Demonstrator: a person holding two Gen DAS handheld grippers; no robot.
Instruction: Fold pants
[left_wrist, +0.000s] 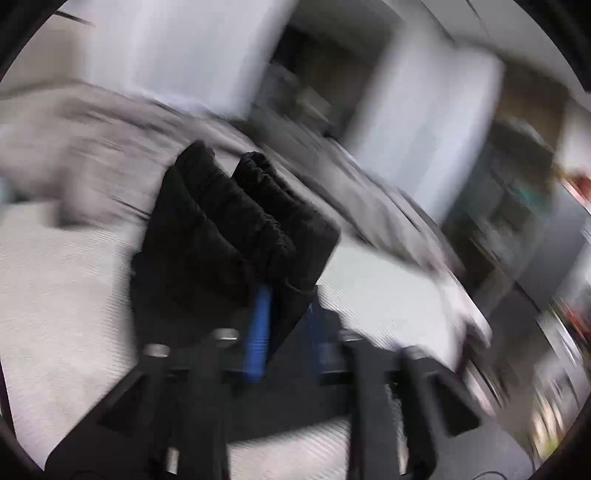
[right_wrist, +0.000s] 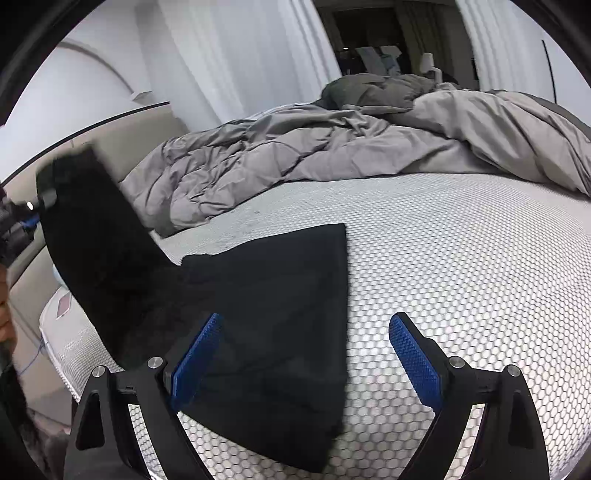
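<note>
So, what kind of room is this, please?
Most likely a bedroom. The black pants lie on a bare mattress, a crumpled grey duvet is pushed to its far side, and white curtains hang behind.

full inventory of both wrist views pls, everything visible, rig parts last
pants: one, black, part flat on the mattress, one end lifted at left
mattress: one, white with a honeycomb pattern, under the pants
duvet: one, grey, bunched at the far side of the mattress
curtains: white, behind the bed
left gripper: one, black with blue pads, jaws shut on the pants' gathered end; view is blurred
right gripper: one, black with blue pads, jaws open, above the flat part of the pants
</note>
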